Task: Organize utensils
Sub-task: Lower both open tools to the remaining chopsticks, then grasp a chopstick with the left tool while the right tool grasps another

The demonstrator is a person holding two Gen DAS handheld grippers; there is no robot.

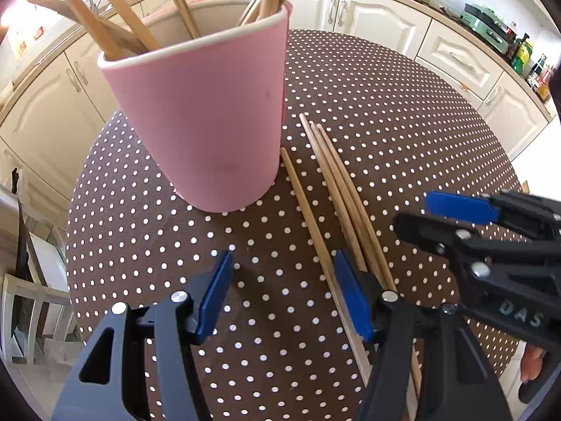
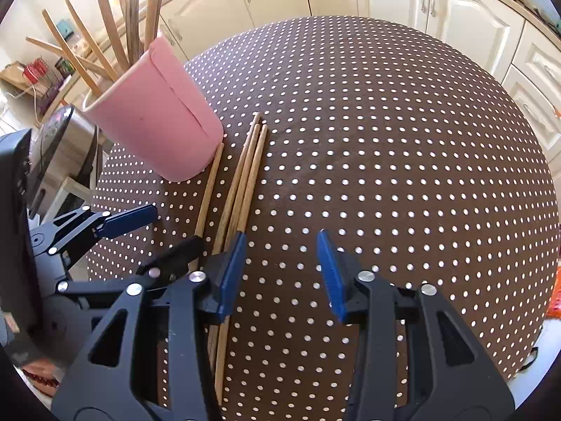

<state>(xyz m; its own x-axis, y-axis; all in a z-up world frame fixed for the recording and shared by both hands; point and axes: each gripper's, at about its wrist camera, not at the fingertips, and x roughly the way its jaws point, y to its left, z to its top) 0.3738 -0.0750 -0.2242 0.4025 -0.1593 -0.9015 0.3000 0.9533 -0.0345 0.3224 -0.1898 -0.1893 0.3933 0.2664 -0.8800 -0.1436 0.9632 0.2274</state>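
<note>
A pink cup (image 1: pixel 210 112) stands on the brown polka-dot table (image 1: pixel 403 112) and holds several wooden chopsticks (image 1: pixel 105 24). Several more chopsticks (image 1: pixel 336 189) lie flat on the cloth right of the cup. My left gripper (image 1: pixel 284 291) is open and empty, low over the table; its right finger sits over the near ends of the chopsticks. My right gripper (image 2: pixel 282 273) is open and empty, just right of the lying chopsticks (image 2: pixel 245 175), beside the cup (image 2: pixel 157 119). It also shows in the left wrist view (image 1: pixel 455 217), and the left gripper shows in the right wrist view (image 2: pixel 147 231).
Cream kitchen cabinets (image 1: pixel 378 17) ring the far side of the round table. A counter with bottles and an appliance (image 1: pixel 498 31) is at the far right. A white chair (image 1: pixel 31 315) stands left of the table. A metal appliance (image 2: pixel 66 147) sits left of the cup.
</note>
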